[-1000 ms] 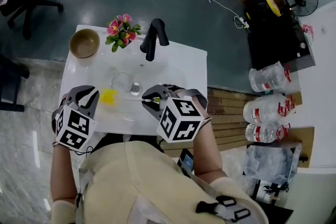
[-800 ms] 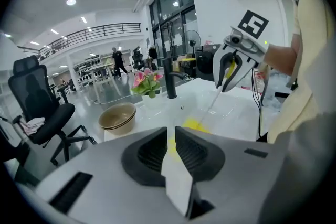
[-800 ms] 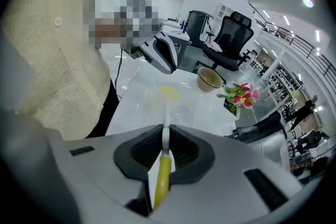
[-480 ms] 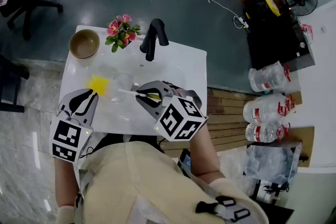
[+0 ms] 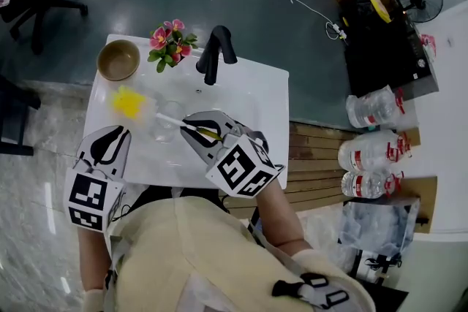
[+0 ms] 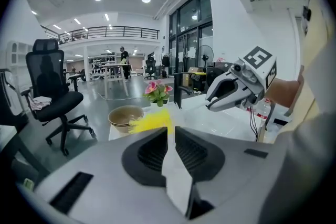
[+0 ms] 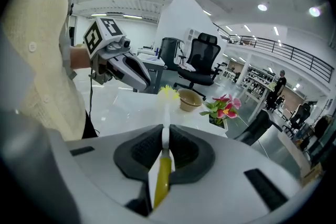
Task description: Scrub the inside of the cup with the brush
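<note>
Left tongs clenched on a thin pale edge, which I read as the wall of the clear cup. The cup is off the bench, at about 7 o'clock from the faucet. Right tongs are clamped on the brush handle, with the stem running toward 10 o'clock across the cup. The yellow bristles sit on the bowl side (can't confirm they're actually inside the glass, it's too clear to tell). Main risk is that the pinch on a slick wall is narrow, so any hard push or twist from the brush could lever the cup out and drop it onto the bench. Second risk is the long stem and short grip, so the handle may rotate in the pads under scrubbing load. Third is an overshoot toward 11 o'clock, which would clip the bowl or the flowers.
</note>
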Available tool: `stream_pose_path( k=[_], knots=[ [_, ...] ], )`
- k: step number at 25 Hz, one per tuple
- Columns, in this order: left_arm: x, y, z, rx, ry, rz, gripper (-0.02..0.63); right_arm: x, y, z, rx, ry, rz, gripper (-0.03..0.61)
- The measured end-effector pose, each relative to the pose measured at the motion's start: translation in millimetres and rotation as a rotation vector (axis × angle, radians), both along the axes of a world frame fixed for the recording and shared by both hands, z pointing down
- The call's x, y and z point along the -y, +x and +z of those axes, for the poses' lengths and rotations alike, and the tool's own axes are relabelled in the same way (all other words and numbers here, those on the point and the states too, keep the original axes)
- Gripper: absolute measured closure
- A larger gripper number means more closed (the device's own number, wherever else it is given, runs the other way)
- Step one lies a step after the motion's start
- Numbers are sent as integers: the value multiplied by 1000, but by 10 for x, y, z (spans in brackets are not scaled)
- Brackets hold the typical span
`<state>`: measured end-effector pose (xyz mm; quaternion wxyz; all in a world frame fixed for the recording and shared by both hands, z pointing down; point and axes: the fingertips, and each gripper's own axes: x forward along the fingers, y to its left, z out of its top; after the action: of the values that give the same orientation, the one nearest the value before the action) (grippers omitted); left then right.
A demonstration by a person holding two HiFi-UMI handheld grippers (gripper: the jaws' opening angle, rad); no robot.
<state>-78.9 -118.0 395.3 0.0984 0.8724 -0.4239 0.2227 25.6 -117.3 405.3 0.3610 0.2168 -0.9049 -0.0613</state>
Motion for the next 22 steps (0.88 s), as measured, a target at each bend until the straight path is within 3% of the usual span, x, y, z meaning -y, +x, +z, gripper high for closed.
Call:
stream_pose_path(
  k=[6,22],
  knots=[
    [4,-24,-12,-2,4,-19,560,-39,-106,-113,125,-25,5,531],
    [27,-52,-67,-12,20,-39,560,28,-119,-231,246,-41,90,531]
  ],
)
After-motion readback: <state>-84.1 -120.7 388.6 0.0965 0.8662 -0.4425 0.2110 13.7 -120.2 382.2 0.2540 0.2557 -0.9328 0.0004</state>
